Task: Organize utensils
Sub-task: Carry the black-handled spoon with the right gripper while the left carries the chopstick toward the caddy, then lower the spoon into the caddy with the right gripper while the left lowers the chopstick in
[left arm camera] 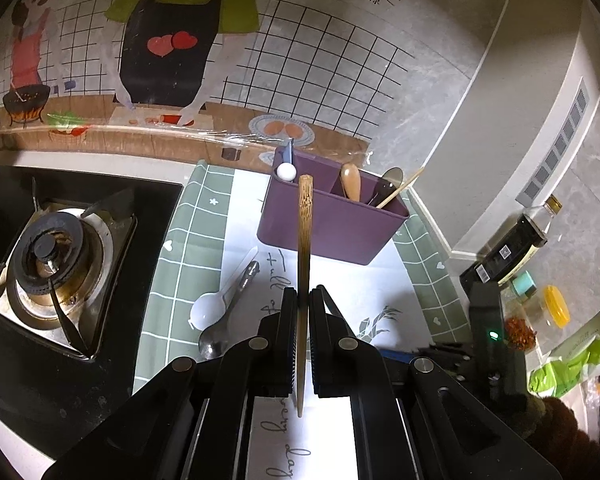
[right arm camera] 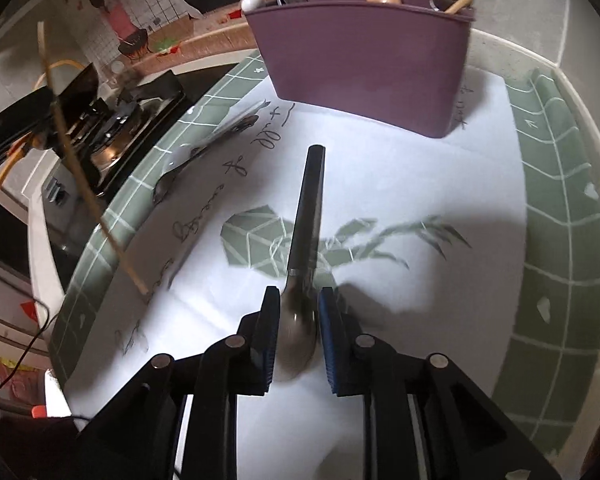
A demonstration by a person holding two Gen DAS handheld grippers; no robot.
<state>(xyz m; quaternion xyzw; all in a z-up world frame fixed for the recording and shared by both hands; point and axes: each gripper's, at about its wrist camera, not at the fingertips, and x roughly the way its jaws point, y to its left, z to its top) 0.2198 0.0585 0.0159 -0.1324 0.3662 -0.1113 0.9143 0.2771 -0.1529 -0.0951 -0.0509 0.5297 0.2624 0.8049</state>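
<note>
My left gripper (left arm camera: pixel 302 300) is shut on a bamboo chopstick (left arm camera: pixel 304 240), held above the mat and pointing at the purple utensil holder (left arm camera: pixel 324 224). The chopstick also shows in the right wrist view (right arm camera: pixel 80 172) at the left. My right gripper (right arm camera: pixel 299 300) is shut on the bowl of a black-handled metal spoon (right arm camera: pixel 306 216), its handle pointing toward the holder (right arm camera: pixel 360 64). The holder has several utensils in it. A white plastic spoon (left arm camera: pixel 216 304) and a metal spoon (left arm camera: pixel 224 328) lie on the mat.
A gas stove (left arm camera: pixel 56 264) stands left of the green-and-white mat (left arm camera: pixel 188 216). A dark sauce bottle (left arm camera: pixel 512 248), jars and a green packet (left arm camera: pixel 568 364) are at the right. The wall with a cartoon sticker is behind the holder.
</note>
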